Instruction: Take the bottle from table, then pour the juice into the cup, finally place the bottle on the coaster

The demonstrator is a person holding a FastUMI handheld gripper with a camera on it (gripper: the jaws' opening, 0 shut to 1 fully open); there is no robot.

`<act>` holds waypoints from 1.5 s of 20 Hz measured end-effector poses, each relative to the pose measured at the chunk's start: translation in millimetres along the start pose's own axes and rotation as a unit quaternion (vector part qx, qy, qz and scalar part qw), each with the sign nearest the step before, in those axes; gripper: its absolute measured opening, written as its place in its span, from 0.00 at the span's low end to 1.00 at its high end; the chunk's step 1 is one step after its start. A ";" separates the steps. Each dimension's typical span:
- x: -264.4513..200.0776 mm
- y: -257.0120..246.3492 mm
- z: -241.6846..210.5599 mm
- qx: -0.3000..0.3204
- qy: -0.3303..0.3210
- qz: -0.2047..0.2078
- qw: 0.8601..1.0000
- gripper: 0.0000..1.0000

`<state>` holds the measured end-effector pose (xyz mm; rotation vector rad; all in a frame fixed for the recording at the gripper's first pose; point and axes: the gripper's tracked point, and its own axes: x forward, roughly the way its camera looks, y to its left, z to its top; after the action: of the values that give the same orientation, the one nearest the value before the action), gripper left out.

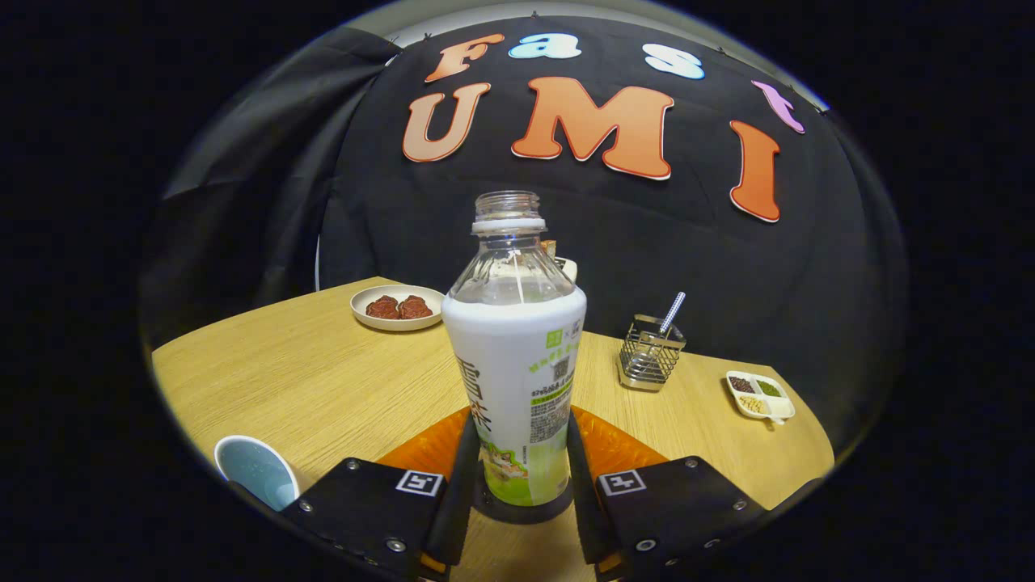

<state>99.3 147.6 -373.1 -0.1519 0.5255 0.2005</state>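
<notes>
I see the hand-held gripper (517, 477) pinching the bottle (517, 356), one finger pressed to each side of its lower body; the uncapped bottle stands upright on a dark coaster (517, 511) on the tabletop (323, 380). The pale blue cup (257, 469) sits just beside the left finger. Beyond the bottle I make out a plate with two brown pieces (396, 307), a wire holder (651, 352) and a small divided dish (760, 396).

Wooden table (323, 380) carries plate (397, 308), wire holder (651, 353), divided dish (759, 395), cup (257, 471), coaster (517, 509).
</notes>
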 end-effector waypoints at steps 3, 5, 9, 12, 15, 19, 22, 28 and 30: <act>4.1 2.5 -7.4 0.020 0.007 0.005 1.000 0.55; 3.6 1.4 -8.2 0.036 0.005 0.003 0.999 0.55; 3.2 7.1 -9.9 0.069 0.004 0.015 0.997 0.59; -1.4 10.7 -9.6 0.086 0.011 0.028 0.996 0.65; -14.8 12.0 9.1 0.122 -0.001 0.042 0.992 0.72; -49.5 -13.8 52.7 0.128 -0.055 0.027 0.990 0.82; -88.2 -28.4 94.0 0.121 -0.106 0.022 0.987 0.86; -174.5 -52.1 168.1 0.100 -0.191 0.001 0.976 0.91; -196.6 -57.3 181.7 0.091 -0.205 -0.008 0.975 0.92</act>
<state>33.4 97.9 -112.1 0.0642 0.1297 0.1614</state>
